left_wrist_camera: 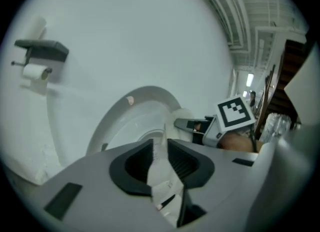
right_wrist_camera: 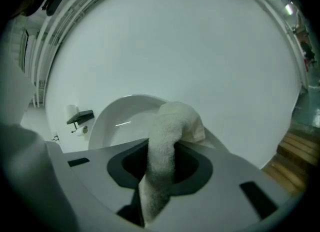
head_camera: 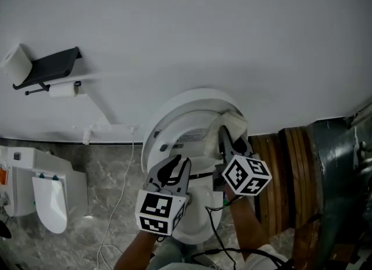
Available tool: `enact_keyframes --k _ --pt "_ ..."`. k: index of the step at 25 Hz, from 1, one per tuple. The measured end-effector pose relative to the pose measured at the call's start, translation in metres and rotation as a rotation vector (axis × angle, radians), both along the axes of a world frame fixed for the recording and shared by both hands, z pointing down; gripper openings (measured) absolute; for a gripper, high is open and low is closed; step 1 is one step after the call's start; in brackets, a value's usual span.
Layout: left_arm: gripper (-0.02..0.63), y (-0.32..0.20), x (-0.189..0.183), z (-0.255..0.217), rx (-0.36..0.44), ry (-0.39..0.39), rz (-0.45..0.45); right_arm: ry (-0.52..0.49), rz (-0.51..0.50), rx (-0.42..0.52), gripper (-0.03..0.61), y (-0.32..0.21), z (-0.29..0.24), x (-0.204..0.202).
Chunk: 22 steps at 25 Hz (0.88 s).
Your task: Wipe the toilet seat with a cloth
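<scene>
Up at the top right edge of the raised toilet seat (head_camera: 174,109), clamped in the right gripper (head_camera: 228,142): the cloth (head_camera: 233,123) — a pale, thick roll, bulging past the tips and trailing back between the fingers, squeezed tight. Seat ring and lid not to be told apart from here, both seemingly tilted up together. Judged to be the start of a stroke, with the cloth touching the rim or just off it; cannot tell which.

To do it well:
- Keep the squeeze firm and lead with the soft bulge, not the hard tips.
- Press only enough to flatten the pile against the plastic.
- Follow the edge round in one long sweep, no dabbing.
- Roll the wrist through the bend to hold the cloth face-on.
- Push along the surface and toward the wall (head_camera: 203,31) behind, never outward, or risk tipping the whole thing down.

Lower, near the left edge of the seat, the left gripper (head_camera: 176,167): fingers all but together on a thin white strip (left_wrist_camera: 162,173) filling the slit between them; nature of the strip not to be made out. Best kept close enough to steady the seat, yet clear of the cloth's path.

Further out — a paper roll (head_camera: 61,90) under a dark shelf (head_camera: 49,67) far left on the wall, a loose cable (head_camera: 125,187) on the marbled floor (head_camera: 110,167), wooden slats (head_camera: 290,164) to the right. None in the way of the sweep.
</scene>
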<state>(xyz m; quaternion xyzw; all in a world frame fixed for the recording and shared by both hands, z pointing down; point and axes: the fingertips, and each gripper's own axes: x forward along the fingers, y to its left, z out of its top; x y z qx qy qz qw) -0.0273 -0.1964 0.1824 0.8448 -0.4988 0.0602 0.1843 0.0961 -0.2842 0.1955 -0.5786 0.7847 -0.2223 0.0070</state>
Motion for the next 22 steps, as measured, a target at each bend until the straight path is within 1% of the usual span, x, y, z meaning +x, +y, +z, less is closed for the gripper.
enact_keyframes --k 1,2,3,4,5,6,7,9,12,15,18,20,22 --pt "0.122 -0.008 0.001 0.0 0.017 -0.074 0.013 -0.033 -0.01 0.004 0.097 0.004 -0.004 0.002" --pt "0.178 -0.017 0.002 0.001 0.028 -0.153 0.02 -0.059 -0.016 0.007 0.097 0.008 -0.008 0.005" --pt "0.214 -0.027 0.0 0.003 0.034 -0.228 0.016 -0.077 -0.019 0.008 0.097 0.014 -0.012 0.009" --pt "0.236 -0.037 -0.004 0.005 0.04 -0.297 0.001 -0.09 -0.022 0.006 0.097 0.021 -0.014 0.013" --pt "0.241 -0.048 -0.008 0.006 0.048 -0.355 -0.02 -0.103 -0.027 0.002 0.097 0.029 -0.017 0.017" --pt "0.242 -0.058 -0.013 0.006 0.056 -0.396 -0.042 -0.116 -0.033 0.001 0.097 0.036 -0.02 0.021" --pt "0.242 -0.067 -0.017 0.006 0.058 -0.419 -0.062 -0.131 -0.04 0.004 0.097 0.042 -0.024 0.025" --pt "0.242 -0.082 -0.022 0.008 0.041 -0.428 -0.087 -0.168 -0.051 0.022 0.096 0.052 -0.032 0.032" --pt "0.241 -0.099 -0.018 0.019 -0.016 -0.415 -0.08 -0.218 -0.049 0.036 0.097 0.065 -0.04 0.044" --pt "0.238 -0.106 -0.015 0.024 -0.059 -0.398 -0.085 -0.251 -0.023 0.038 0.096 0.078 -0.041 0.06" --pt "0.224 -0.095 -0.018 0.019 -0.096 -0.336 -0.099 -0.281 0.003 0.025 0.097 0.091 -0.036 0.073" --pt "0.215 -0.076 -0.016 0.012 -0.13 -0.285 -0.092 -0.307 0.013 0.015 0.097 0.101 -0.033 0.077" --pt "0.209 -0.048 -0.012 0.007 -0.168 -0.269 -0.071 -0.328 0.015 0.012 0.097 0.113 -0.035 0.079"
